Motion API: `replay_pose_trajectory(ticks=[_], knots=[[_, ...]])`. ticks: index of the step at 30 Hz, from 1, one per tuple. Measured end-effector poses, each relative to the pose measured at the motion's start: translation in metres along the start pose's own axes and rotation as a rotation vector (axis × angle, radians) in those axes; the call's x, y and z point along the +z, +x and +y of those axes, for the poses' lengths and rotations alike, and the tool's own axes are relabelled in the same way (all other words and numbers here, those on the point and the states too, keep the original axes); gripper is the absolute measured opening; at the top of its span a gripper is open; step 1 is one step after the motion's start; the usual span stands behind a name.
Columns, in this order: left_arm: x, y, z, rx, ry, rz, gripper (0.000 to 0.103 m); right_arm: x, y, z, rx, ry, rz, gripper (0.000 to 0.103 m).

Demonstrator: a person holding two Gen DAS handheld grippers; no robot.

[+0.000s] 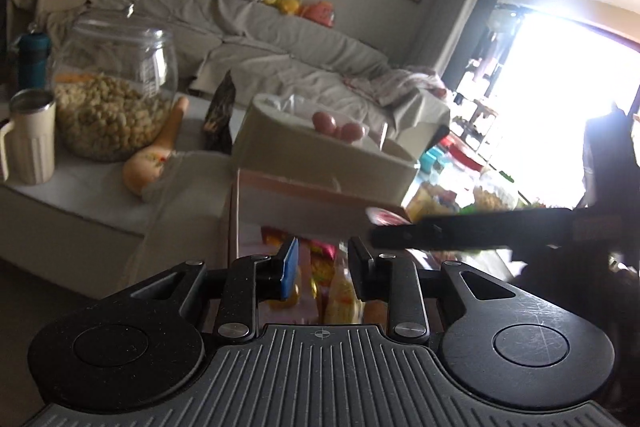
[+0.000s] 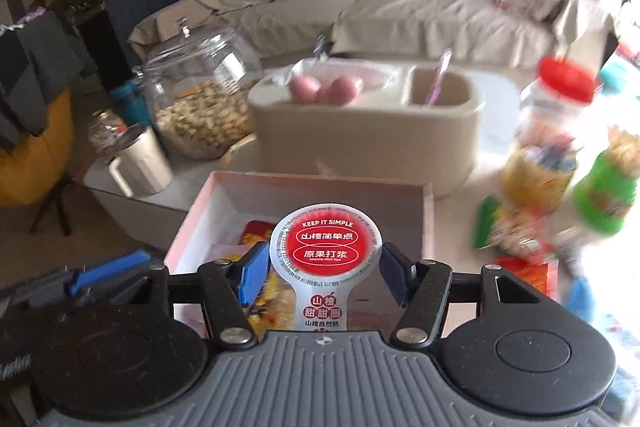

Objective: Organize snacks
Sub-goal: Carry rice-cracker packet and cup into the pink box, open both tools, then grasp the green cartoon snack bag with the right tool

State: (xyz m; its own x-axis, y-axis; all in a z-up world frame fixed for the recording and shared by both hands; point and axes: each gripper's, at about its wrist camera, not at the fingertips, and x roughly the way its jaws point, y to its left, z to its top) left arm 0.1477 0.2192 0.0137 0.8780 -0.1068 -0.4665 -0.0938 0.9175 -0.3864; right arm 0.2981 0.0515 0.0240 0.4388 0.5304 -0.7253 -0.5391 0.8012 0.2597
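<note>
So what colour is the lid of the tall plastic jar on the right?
Red lid, best seen in the right wrist view.

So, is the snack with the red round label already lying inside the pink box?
No, the right gripper holds the snack between its fingers, above the open pink box.

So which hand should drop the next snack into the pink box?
The right. Its gripper already grips the red-lidded snack cup between its jaws, right above the open pink box. The left gripper is empty, jaws apart, with only loose snacks in the box beyond it.
</note>
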Motion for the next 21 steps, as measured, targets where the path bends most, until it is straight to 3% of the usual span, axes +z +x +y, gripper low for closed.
replay_pose_trajectory(ticks=[3,5,11,14,17,21], knots=[[-0.006,0.0,-0.006,-0.033,0.003,0.03,0.031,-0.002,0.006,-0.005,0.076,0.007,0.036,0.065],[-0.009,-0.001,-0.015,-0.047,0.012,0.043,0.031,-0.005,-0.001,-0.007,0.072,-0.009,0.007,0.069],[-0.02,0.0,-0.05,-0.156,0.067,0.074,0.031,-0.026,-0.044,-0.033,-0.109,-0.152,-0.185,0.074],[-0.032,0.006,-0.069,-0.228,0.11,0.136,0.031,-0.043,-0.062,-0.063,-0.221,-0.235,-0.251,0.08],[-0.049,0.014,-0.087,-0.294,0.154,0.22,0.031,-0.056,-0.066,-0.103,-0.291,-0.241,-0.233,0.08],[-0.071,0.029,-0.106,-0.323,0.191,0.321,0.031,-0.069,-0.062,-0.164,-0.327,-0.166,-0.187,0.08]])
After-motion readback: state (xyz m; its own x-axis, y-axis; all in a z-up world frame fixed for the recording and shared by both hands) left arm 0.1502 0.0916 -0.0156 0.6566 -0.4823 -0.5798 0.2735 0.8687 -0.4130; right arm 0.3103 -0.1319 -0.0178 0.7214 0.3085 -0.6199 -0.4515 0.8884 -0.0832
